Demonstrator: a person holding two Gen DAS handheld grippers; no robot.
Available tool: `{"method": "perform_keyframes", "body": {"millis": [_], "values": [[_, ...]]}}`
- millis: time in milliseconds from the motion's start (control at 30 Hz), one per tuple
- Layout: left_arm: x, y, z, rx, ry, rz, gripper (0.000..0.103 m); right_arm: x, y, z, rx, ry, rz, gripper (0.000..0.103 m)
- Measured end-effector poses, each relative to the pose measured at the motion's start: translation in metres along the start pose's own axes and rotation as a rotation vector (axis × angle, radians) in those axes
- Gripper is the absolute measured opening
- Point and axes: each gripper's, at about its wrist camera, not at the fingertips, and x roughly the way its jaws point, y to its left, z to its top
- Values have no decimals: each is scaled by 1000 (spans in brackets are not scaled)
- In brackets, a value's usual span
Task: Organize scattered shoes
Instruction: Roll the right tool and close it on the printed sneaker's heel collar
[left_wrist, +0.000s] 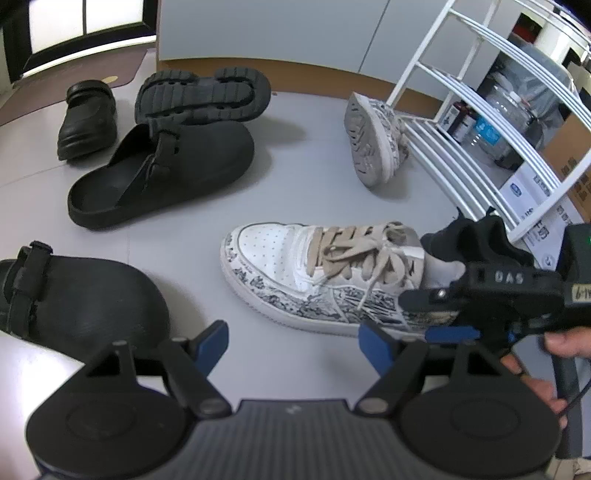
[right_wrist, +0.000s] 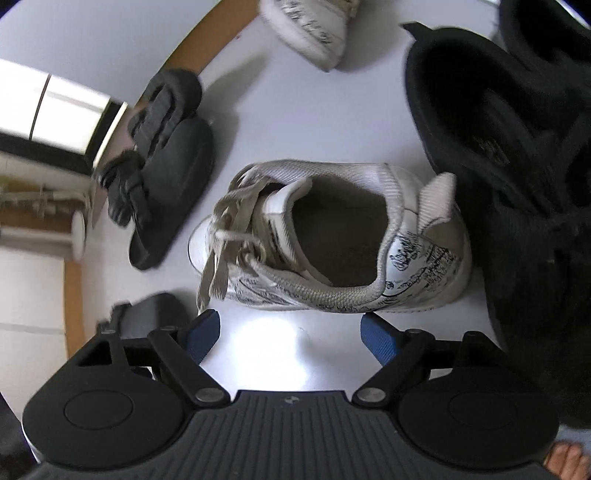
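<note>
Sitting upright on the floor (left_wrist: 325, 122), the sneaker (left_wrist: 317, 273) is just beyond the R gripper (right_wrist: 290, 334), heel end nearest, opening facing the cam. R jaws are standing wide apart w/ nothing between them; pads (right_wrist: 380, 341) are just short of the heel collar, not touching. L gripper (left_wrist: 295, 345) is hovering nearer the cam, jaws also wide apart and empty, w/ the sneaker's side just beyond them.

R gripper is angling down at the heel from the right, a hand (left_wrist: 561, 341) wrapping its grip. L gripper is pointing down at the floor too.

Count in L view: 2 printed white sneakers, the 2nd (left_wrist: 373, 140) lying on its side far right, against the white rack (left_wrist: 480, 122). 3 black clogs: one (left_wrist: 159, 177) upright far left, one (left_wrist: 203, 96) sole-up leaning on it, one (left_wrist: 81, 295) near left. 1 glossy black shoe (left_wrist: 86, 118) far left. R view is also showing a dark shoe (right_wrist: 480, 122) right of the sneaker, too close to make out.
</note>
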Motion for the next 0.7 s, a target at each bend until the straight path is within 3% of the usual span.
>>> {"method": "perform_keyframes", "body": {"millis": [233, 500, 700], "values": [[-1, 4, 2, -3, -7, 2, 80, 3, -12, -1, 221, -40, 28, 90], [-3, 6, 1, -8, -5, -5, 80, 8, -16, -4, 355, -80, 36, 95], [-2, 8, 0, -11, 2, -7, 80, 22, -23, -1, 439, -81, 36, 93]]}}
